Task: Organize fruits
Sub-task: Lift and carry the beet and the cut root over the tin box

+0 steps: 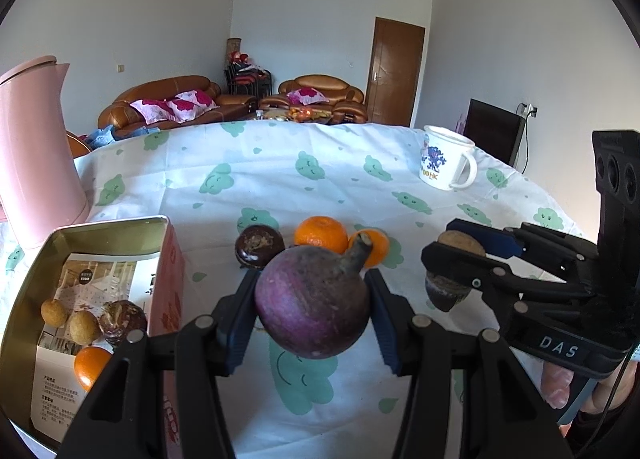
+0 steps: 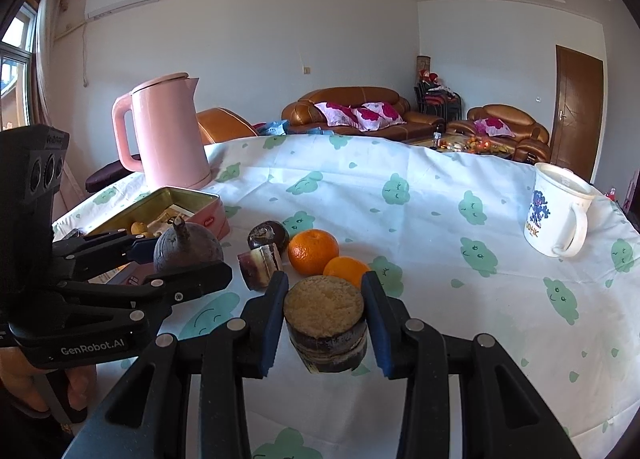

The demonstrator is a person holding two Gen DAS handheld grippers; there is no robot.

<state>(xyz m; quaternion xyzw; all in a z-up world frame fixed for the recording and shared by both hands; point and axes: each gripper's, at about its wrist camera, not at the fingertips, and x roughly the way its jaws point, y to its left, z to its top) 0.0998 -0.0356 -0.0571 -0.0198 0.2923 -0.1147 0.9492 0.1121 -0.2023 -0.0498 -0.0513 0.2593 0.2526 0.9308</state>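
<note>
- Left wrist view: the left gripper (image 1: 312,319) was clamped on a round purple fruit (image 1: 314,301) with a stubby stem, held above the tablecloth (image 1: 280,175). The open tin (image 1: 108,229) stood just to its left, holding two small tan fruits, a dark one and an orange. To do this step well, I judged the fruit should be carried over the tin's near wall and lowered before the jaws part, since its roundness would let it roll.
- This view alone showed the tin's contents, so a free spot could be chosen. It showed the right gripper (image 1: 454,259) only from the side.
- Right wrist view: the right gripper (image 2: 325,323) was closed narrowly on a short sugarcane piece (image 2: 325,323), cut face up. I judged it best to wait until the left cleared the tin, as both grippers were near each other.
- Only this view showed what remained on the cloth: a second cane piece (image 2: 262,263), a dark round fruit (image 2: 269,237) and two oranges (image 2: 313,251). The kettle (image 2: 168,135) and mug (image 2: 556,215) stood well apart.
</note>
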